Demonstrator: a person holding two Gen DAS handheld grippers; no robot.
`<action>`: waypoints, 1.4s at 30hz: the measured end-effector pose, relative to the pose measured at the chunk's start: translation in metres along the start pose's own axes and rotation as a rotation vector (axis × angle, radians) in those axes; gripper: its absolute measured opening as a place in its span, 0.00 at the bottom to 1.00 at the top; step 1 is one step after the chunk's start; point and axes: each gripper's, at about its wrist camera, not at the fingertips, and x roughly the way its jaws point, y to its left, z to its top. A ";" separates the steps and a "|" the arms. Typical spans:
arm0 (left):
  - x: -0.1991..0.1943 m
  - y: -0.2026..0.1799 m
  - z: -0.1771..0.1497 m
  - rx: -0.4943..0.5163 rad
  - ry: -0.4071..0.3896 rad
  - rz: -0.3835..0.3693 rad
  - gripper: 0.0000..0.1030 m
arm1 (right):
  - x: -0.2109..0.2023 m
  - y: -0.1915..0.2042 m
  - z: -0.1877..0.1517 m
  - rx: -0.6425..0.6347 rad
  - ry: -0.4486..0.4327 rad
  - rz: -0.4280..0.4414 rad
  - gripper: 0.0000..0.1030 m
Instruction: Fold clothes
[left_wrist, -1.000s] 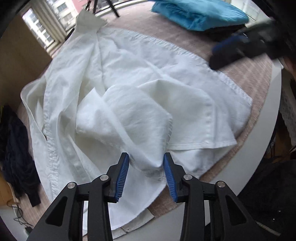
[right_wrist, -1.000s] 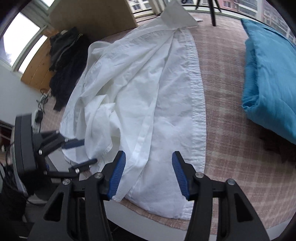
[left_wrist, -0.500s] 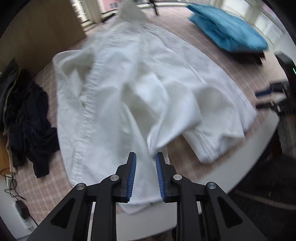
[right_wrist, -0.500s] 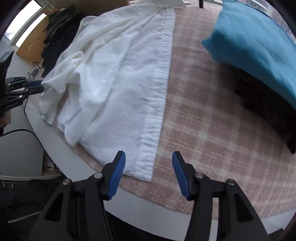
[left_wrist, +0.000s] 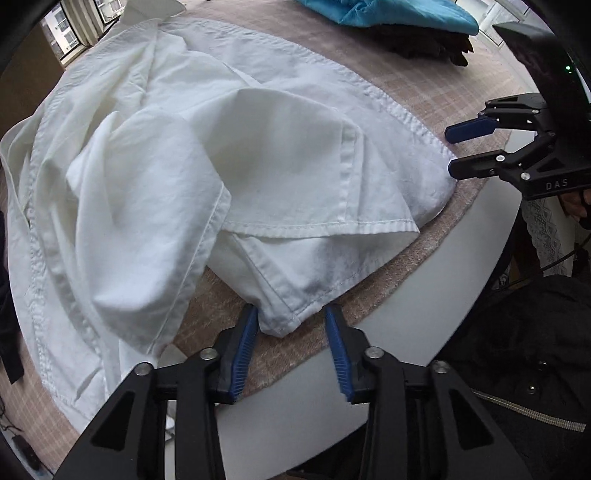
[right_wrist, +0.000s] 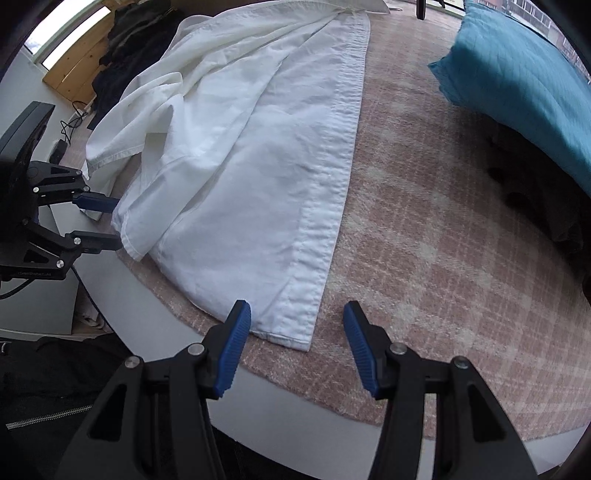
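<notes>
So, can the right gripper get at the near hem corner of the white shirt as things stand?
Probably yes. The right gripper is open, with the white shirt's hem corner lying flat on the plaid cloth just ahead, between its fingertips. Nothing lies between them; the left gripper sits well off to the side.

Pink plaid cloth, teal blanket, possibly dark clothing

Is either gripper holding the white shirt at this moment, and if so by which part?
Nothing is held. The left gripper and right gripper are both open, each framing a hem corner of the white shirt.
</notes>
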 end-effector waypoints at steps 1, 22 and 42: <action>-0.002 0.001 0.002 0.004 -0.009 -0.003 0.13 | 0.000 0.001 0.000 -0.009 -0.002 -0.006 0.50; -0.031 0.013 -0.013 0.008 0.015 -0.008 0.07 | -0.012 -0.004 -0.011 0.023 -0.049 0.017 0.23; -0.057 -0.018 -0.021 0.073 -0.110 0.076 0.27 | -0.009 -0.021 -0.031 -0.146 -0.011 -0.117 0.02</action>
